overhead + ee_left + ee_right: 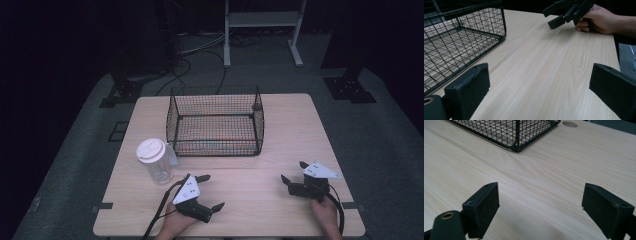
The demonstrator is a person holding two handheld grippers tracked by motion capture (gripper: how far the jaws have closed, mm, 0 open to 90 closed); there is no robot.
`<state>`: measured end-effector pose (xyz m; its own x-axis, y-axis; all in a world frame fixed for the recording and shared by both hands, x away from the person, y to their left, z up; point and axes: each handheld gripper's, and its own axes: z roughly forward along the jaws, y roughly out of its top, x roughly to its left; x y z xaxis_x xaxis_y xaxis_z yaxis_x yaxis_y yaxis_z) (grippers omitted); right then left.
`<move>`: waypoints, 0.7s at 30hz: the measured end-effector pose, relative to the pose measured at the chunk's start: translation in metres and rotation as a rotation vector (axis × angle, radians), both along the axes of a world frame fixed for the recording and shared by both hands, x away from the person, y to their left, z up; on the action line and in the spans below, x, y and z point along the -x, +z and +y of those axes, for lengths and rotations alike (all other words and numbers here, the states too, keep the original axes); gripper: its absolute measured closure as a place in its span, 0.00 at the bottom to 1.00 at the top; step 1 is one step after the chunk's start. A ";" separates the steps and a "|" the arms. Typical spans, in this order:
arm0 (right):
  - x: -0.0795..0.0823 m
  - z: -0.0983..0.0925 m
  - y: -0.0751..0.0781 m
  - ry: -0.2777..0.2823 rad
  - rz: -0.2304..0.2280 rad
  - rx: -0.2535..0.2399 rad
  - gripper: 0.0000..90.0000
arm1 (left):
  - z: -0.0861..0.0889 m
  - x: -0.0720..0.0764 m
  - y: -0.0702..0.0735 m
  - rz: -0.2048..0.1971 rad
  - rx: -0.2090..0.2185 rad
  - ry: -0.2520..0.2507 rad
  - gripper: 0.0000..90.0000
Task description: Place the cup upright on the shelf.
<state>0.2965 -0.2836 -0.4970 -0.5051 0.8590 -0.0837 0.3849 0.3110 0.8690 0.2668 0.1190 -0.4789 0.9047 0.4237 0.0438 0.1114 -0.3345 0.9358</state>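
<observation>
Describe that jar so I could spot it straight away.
Start at the black wire basket in the middle of the table. Just off its front left corner stands the jar: clear, with a white lid, the one see-through thing there.

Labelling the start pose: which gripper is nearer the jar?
The left gripper. The clear jar with a white lid stands just beyond it, left of the wire basket; the right gripper is across the table.
</observation>
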 end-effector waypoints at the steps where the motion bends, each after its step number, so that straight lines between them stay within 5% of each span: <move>1: 0.000 0.000 0.000 0.001 0.000 0.000 0.15 | -0.001 0.000 0.000 -0.005 -0.006 -0.001 0.02; 13: 0.001 0.002 0.000 0.008 -0.005 0.017 0.15 | -0.006 0.008 0.008 -0.015 -0.039 -0.045 0.02; 21: 0.001 0.003 0.000 0.004 -0.002 0.023 0.15 | 0.004 0.014 0.027 -0.009 -0.017 -0.050 0.02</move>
<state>0.2957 -0.2805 -0.4974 -0.5084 0.8547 -0.1046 0.3817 0.3326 0.8624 0.2532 0.1227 -0.4521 0.9243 0.3770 0.0593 0.0854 -0.3557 0.9307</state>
